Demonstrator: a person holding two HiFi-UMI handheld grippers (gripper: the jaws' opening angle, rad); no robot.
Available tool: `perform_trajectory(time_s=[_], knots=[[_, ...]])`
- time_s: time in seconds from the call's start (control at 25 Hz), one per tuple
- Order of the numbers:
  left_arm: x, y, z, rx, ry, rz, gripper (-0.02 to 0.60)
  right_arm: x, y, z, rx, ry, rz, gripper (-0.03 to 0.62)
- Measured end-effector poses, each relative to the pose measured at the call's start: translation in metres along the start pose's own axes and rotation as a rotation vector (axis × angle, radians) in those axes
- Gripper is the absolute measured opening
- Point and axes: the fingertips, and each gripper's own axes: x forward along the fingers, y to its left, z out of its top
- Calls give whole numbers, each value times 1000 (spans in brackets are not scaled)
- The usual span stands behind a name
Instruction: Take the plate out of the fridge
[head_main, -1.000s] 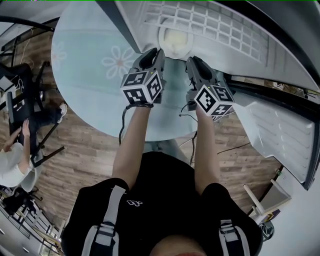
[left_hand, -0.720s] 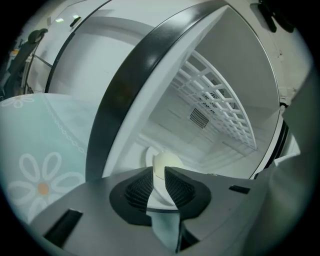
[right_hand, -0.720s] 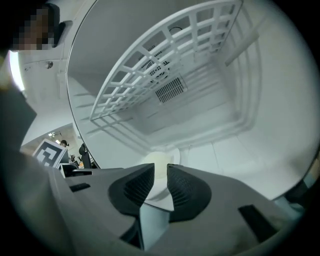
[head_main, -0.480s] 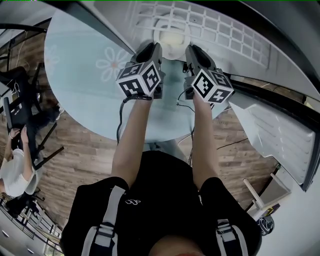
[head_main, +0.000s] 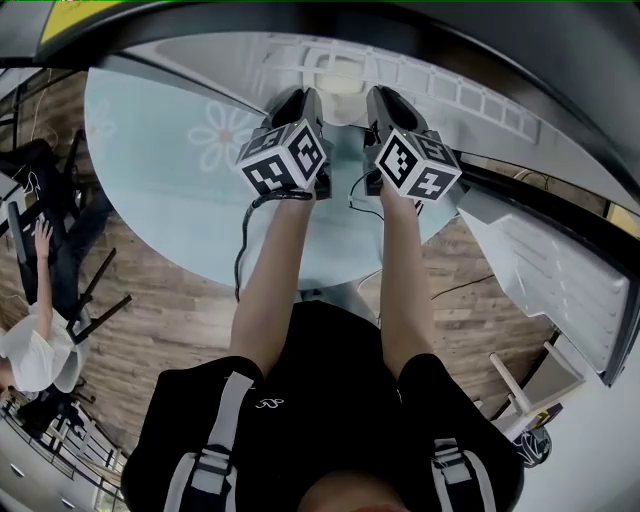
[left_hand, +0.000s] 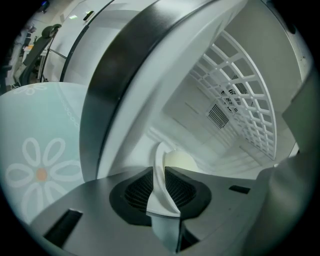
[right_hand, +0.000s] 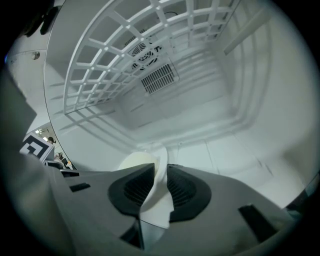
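Left gripper (left_hand: 161, 175) and right gripper (right_hand: 160, 173) both have their fingers pinching the rim of the plate (left_hand: 180, 161), which is inside the fridge (right_hand: 210, 115). Grab step looks done. Next I'd guess: pull the 2 back together, level, toward the table (head_main: 170, 170).

The head view looks steeply down from above the person onto the left gripper (head_main: 300, 97), the right gripper (head_main: 378, 96) and the table (head_main: 150, 190). Each gripper view looks close along its own jaws into the fridge (left_hand: 220, 150); all three share the plate (left_hand: 161, 197) and rack (right_hand: 100, 55).
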Motion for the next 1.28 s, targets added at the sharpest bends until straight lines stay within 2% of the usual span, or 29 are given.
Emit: perform_trajectory(time_s=[0.28,0.48,0.68,0.84,1.0,1.28], knots=[[7,-4,-2,-23,17,-13,79,8,-5,-6,-14,75,-79,84],[9,-4,0,-10,8,-5,66,12,0,-9,7,123,-65,80],[9,-6,-1,-23,15,-27,52,11,-2,-8,59,117,-61,72],[0,-11,-1,-3,-15,-35,61,4,-1,-9,122,81,-47,69],[-9,-17,-9,-13,-9,-52,69,-12,0,-3,174,-1,-23,57],[-44,-33,-14,-10,-54,-85,80,-47,19,21,202,-122,30,35]])
